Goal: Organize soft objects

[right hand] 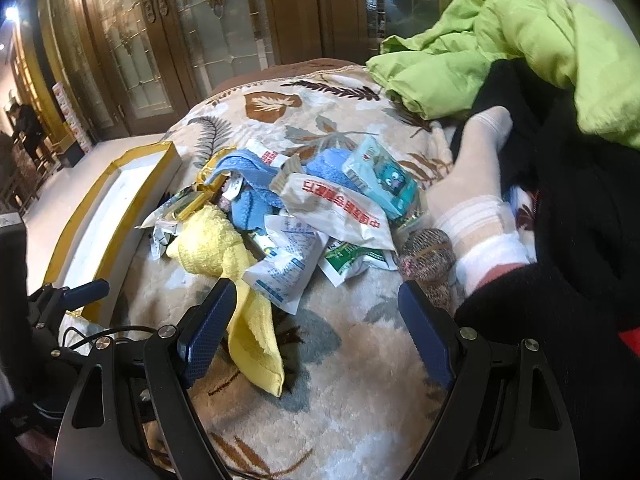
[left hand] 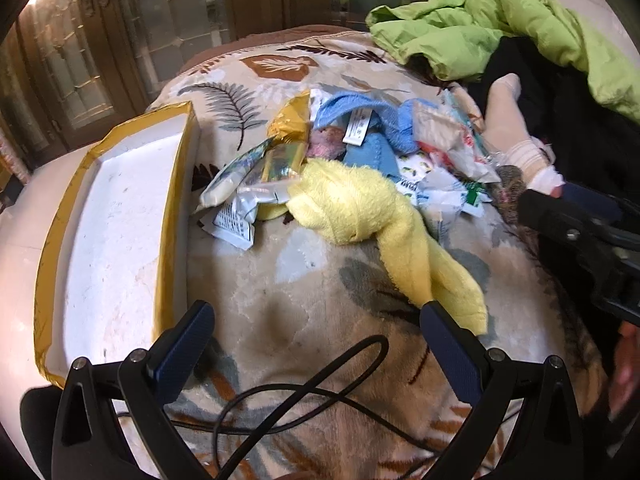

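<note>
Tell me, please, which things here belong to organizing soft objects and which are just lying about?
Job:
yellow towel
blue cloth
white sock
white tray

Lying about:
snack packets
green jacket
black cable

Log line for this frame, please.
left hand-held gripper: open, empty | right hand-held gripper: open, empty | yellow towel: in pile on blanket | white tray: empty

Open left tool [left hand: 316,316] over leaf-print blanket [left hand: 304,292], one finger touching knotted yellow towel [left hand: 360,208], white tray [left hand: 120,216] alongside.
</note>
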Demonstrator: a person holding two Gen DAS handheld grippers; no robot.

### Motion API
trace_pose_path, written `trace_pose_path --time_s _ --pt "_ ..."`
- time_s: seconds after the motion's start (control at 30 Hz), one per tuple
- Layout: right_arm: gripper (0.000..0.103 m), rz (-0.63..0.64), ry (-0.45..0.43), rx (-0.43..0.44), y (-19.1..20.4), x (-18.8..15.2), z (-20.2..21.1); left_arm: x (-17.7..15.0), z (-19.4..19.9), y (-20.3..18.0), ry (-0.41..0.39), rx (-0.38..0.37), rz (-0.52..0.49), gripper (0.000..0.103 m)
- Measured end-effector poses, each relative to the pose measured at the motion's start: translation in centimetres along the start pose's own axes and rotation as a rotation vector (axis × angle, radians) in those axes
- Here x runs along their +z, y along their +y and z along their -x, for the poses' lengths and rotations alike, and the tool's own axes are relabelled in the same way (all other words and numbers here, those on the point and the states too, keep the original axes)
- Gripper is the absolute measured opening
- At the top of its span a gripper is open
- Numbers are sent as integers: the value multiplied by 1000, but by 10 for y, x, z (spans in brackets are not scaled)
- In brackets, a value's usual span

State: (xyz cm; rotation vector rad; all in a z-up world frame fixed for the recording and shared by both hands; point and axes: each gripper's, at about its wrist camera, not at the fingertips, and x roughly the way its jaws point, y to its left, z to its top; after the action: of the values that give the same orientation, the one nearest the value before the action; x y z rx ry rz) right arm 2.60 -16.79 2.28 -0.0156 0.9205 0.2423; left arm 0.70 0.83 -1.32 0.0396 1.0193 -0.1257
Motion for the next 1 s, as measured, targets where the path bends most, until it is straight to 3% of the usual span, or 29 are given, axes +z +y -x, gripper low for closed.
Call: trace_pose_path --time_s 0.2,0.37,0.53,0.8,1.0 --pt "84 18 14 45 4 14 -13 39 2 24 23 -83 35 103" --pt "84 34 54 125 13 19 -30 65 -21 40 98 -114 49 103" --pt "84 64 58 136 19 22 -38 80 -34 55 146 -174 104 103" --pt "84 106 57 151 20 31 -41 107 -38 43 157 -210 74 103" --pt "84 168 90 290 35 23 -46 139 -47 23 148 -211 41 103"
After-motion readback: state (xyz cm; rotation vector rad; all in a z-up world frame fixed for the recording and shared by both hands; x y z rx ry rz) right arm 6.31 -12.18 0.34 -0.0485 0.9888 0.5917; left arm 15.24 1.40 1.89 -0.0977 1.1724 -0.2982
